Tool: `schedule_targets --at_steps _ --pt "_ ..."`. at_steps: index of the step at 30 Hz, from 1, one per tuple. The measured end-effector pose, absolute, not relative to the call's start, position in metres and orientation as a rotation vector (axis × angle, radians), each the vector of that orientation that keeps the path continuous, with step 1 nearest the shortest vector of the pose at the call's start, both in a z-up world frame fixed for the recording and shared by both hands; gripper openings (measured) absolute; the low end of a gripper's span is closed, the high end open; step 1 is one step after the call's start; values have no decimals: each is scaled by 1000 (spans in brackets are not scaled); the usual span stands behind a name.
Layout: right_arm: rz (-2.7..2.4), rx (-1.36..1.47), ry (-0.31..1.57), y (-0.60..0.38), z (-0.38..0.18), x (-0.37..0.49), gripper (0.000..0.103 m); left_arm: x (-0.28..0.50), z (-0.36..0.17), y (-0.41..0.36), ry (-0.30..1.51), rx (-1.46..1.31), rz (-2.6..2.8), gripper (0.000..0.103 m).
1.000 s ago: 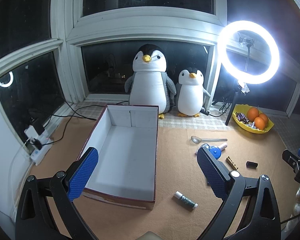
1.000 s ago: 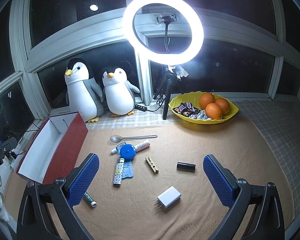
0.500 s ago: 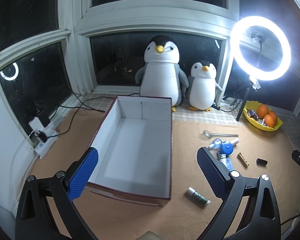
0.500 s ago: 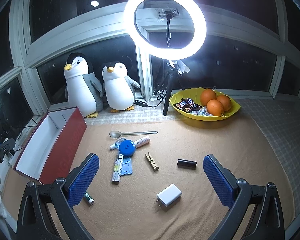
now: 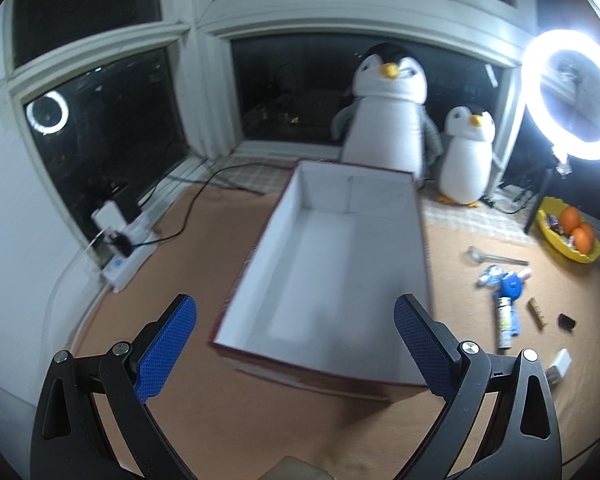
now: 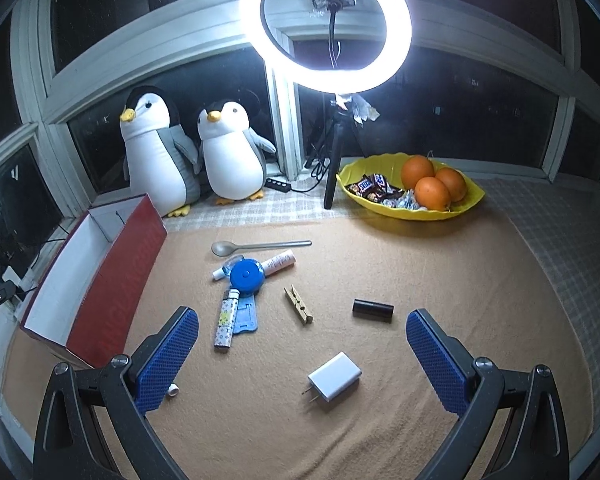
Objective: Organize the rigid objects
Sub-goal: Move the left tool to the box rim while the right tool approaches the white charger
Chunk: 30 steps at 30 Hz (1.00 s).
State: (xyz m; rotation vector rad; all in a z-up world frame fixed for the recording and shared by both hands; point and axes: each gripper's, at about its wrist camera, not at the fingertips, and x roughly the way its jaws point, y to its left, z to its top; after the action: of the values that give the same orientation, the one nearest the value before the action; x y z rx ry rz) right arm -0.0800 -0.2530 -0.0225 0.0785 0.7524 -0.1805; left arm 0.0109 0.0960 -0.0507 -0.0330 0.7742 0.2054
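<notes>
My left gripper [image 5: 294,344] hangs with its blue pads spread wide and nothing between them, right over the near end of the box [image 5: 332,264], which is red outside, white inside and bare, sitting at the left of the tan mat [image 6: 440,280]. My right gripper [image 6: 302,354] is spread just as wide, holding nothing, above the white charger [image 6: 334,376] that lies flat with its prongs toward me. Beyond it I see a black cylinder [image 6: 372,310], a wooden clothespin [image 6: 298,305], a patterned lighter [image 6: 226,324] lying partly over a flat blue piece [image 6: 246,316], a round blue case [image 6: 247,276] overlapping a white tube [image 6: 278,262], and a spoon [image 6: 256,246]. The left view is smeared with blur, so the box's front edge reads soft. One small tube end [image 6: 173,391] peeks out beside my right gripper's left finger, the rest hidden.
</notes>
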Motion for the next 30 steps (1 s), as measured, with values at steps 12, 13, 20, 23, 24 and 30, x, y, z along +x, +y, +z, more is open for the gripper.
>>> schedule_targets --at_steps 12,13,20,23,24,30 --pt "-260 134 825 -277 -47 -92 103 35 -92 159 906 -76 283 99" --pt "-264 145 832 -280 -50 -94 103 39 -96 163 913 -77 286 99" --pt "-326 212 895 -301 -74 -108 103 55 -110 174 940 -81 267 99" --pt "-355 233 927 -308 -85 -109 102 62 -118 177 957 -88 256 98" --pt "-359 238 937 -309 -88 -108 102 64 -120 178 962 -93 254 98" --pt "-355 250 989 -298 -103 -86 97 72 -125 177 979 -92 225 92"
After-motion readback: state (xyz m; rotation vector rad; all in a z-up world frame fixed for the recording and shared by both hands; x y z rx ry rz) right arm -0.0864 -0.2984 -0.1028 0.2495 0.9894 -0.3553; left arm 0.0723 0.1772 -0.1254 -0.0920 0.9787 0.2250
